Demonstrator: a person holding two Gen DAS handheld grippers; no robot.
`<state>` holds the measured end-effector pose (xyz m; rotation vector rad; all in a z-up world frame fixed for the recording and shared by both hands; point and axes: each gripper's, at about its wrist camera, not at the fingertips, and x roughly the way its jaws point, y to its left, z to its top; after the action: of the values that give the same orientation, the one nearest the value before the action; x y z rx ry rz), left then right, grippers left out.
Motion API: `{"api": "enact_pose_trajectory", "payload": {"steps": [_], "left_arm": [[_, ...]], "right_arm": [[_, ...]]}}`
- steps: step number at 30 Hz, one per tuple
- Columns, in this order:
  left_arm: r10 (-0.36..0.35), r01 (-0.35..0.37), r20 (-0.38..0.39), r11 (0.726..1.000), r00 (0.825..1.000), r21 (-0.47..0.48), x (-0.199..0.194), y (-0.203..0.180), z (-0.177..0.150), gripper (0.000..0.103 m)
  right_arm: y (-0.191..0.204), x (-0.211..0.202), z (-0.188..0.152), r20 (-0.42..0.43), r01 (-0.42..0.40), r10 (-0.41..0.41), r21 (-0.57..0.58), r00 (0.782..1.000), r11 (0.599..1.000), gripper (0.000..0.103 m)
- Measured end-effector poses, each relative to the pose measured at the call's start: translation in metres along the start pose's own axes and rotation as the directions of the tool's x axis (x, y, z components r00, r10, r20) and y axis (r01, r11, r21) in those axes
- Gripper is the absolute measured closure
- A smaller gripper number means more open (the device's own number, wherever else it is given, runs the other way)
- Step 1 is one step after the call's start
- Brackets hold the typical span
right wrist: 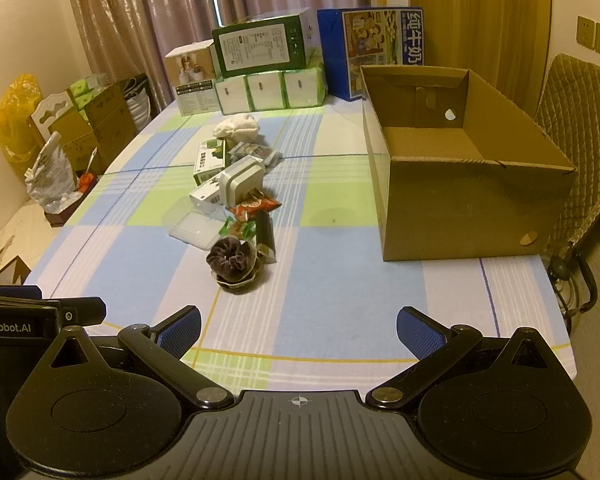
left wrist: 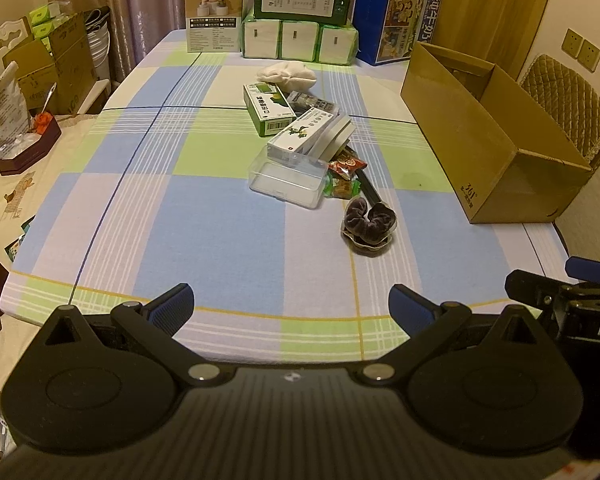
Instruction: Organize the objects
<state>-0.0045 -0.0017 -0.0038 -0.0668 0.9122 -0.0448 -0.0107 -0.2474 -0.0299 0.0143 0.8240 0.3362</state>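
Clutter lies in a loose line down the middle of the counter [right wrist: 331,280], well apart from both tongs. Nearest is a dark velvet scrunchie [right wrist: 231,261] resting on a small dish [right wrist: 236,283]; it looks soft and light, so a pinch across its ring should hold, but the dish under it may slide. Behind it lie a clear plastic case [left wrist: 288,178], probably slippery and easy to crack, best taken by its short edges, then snack packets [right wrist: 255,206] and stiff, light medicine boxes [left wrist: 301,136]. The empty cardboard box [right wrist: 459,168] stands to the right, likely the goal. Left tongs [left wrist: 291,306] and right tongs [right wrist: 299,330] are both spread wide and hold nothing.
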Motion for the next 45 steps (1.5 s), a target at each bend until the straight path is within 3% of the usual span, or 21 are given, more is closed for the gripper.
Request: {"api": "enact_pose_trajectory", "payload": {"steps": [20,31,39,45], "left_arm": [[0.006,-0.006,-0.005,1.0,1.0,0.019,0.01,0.0,0.001,0.001],[-0.036,0.037,-0.052,0.999,0.998,0.023,0.044,-0.003,0.007,0.001],[-0.09,0.096,-0.068,0.991,0.994,0.094,0.077,-0.016,0.019,0.002],[-0.128,0.141,-0.099,0.981,0.987,0.131,0.108,-0.032,0.029,0.015]], "right_arm": [[-0.005,0.012,-0.002,-0.018,-0.019,0.02,0.009,1.0,1.0,0.002],[-0.016,0.035,0.002,-0.048,-0.019,0.019,0.012,0.999,1.0,0.002],[-0.031,0.059,0.011,-0.07,-0.024,0.027,0.032,0.997,0.999,0.002],[-0.045,0.073,0.015,-0.077,-0.002,0.007,0.057,0.997,0.998,0.002]]}}
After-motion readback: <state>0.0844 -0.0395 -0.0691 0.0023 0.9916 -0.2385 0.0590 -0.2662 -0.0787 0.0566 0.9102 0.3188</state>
